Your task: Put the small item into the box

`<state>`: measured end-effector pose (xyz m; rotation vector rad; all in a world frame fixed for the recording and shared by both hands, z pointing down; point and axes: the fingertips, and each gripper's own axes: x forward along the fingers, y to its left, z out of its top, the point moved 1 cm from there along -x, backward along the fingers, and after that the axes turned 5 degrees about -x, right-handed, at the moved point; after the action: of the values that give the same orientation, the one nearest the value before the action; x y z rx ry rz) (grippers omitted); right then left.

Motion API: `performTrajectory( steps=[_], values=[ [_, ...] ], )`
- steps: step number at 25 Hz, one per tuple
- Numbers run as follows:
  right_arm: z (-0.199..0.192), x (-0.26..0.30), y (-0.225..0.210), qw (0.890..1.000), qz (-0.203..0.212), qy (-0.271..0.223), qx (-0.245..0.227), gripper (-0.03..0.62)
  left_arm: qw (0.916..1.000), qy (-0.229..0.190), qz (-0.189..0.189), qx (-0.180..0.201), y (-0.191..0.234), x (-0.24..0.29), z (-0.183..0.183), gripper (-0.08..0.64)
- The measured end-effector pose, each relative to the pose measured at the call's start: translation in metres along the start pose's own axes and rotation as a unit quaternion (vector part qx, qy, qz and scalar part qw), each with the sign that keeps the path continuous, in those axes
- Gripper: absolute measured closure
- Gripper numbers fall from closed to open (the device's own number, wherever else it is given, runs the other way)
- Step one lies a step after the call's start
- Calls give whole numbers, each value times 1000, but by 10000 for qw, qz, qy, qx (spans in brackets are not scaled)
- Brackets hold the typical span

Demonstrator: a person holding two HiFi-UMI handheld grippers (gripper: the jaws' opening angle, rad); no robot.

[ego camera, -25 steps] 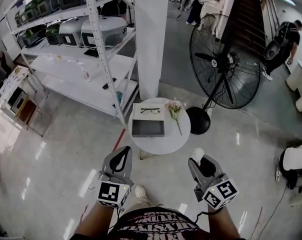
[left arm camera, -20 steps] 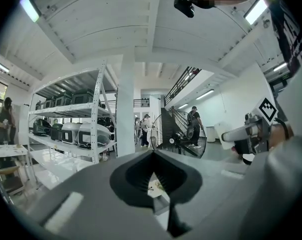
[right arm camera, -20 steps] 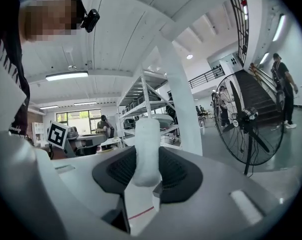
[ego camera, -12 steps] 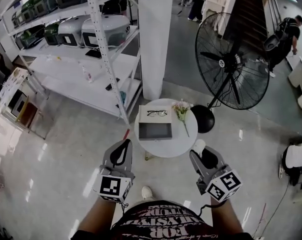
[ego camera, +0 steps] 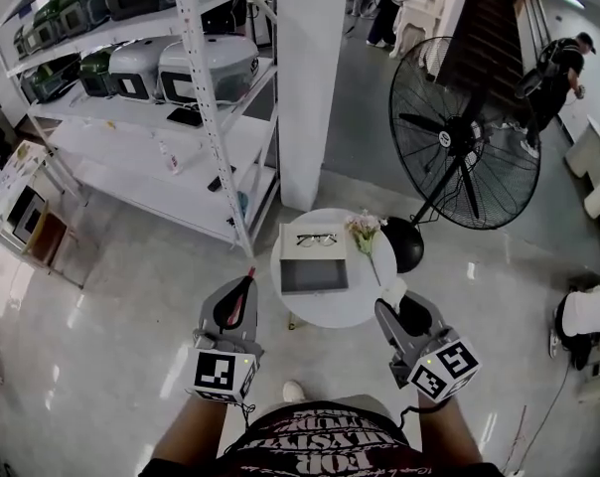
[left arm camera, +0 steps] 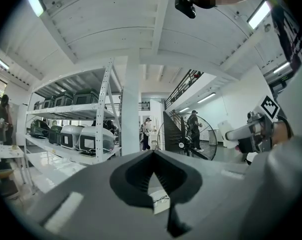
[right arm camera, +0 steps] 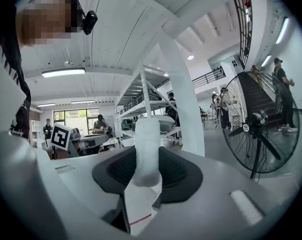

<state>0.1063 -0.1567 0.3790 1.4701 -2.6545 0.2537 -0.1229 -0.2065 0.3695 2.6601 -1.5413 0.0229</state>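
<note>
A round white table [ego camera: 358,296] stands ahead of me on the floor. It bears an open grey box [ego camera: 314,275], a white panel behind the box with a pair of glasses [ego camera: 317,238] on it, and a flower sprig [ego camera: 365,232]. My right gripper [ego camera: 391,302] [right arm camera: 147,170] hangs short of the table's near right edge, shut on a small white soft item [ego camera: 393,290] [right arm camera: 147,146] that stands upright between the jaws. My left gripper [ego camera: 241,286] [left arm camera: 152,154] is shut on nothing, left of the table; the glasses [left arm camera: 158,199] show through its jaw gap.
A white metal shelf rack [ego camera: 196,87] with grey and green cases stands at the back left beside a white pillar [ego camera: 305,78]. A large black floor fan [ego camera: 469,132] stands right of the table. People stand farther off at the back [ego camera: 558,68]. A seated person [ego camera: 588,316] is at the right edge.
The view has shifted so the table sits slightly nearer and more to the right. Both grippers keep their pose, and the right one still holds the white item.
</note>
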Motion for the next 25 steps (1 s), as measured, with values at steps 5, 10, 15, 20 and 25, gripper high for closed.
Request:
performTrajectory(
  steps=[5,10,15,20,25],
  values=[
    [-3,16,16,9998,137,116,-79,437,9999,34,72,-73,21,-3,-7,560],
    [0,17,27,9989,354,202,-225,437,9998,-3,122,-147,25,-6,-5,560],
    [-5,17,25,9991,362,177,-148,437,9998,-53,150,-106,23,-7,-7,560],
    [-1,17,14,9990,400,72,-174,437,9996,-56,253,-100,20,-3,-9,560],
    [-2,28,-3,9986,519,45,-86,437,9994,-77,347,22,19,8,-7,559]
  ],
)
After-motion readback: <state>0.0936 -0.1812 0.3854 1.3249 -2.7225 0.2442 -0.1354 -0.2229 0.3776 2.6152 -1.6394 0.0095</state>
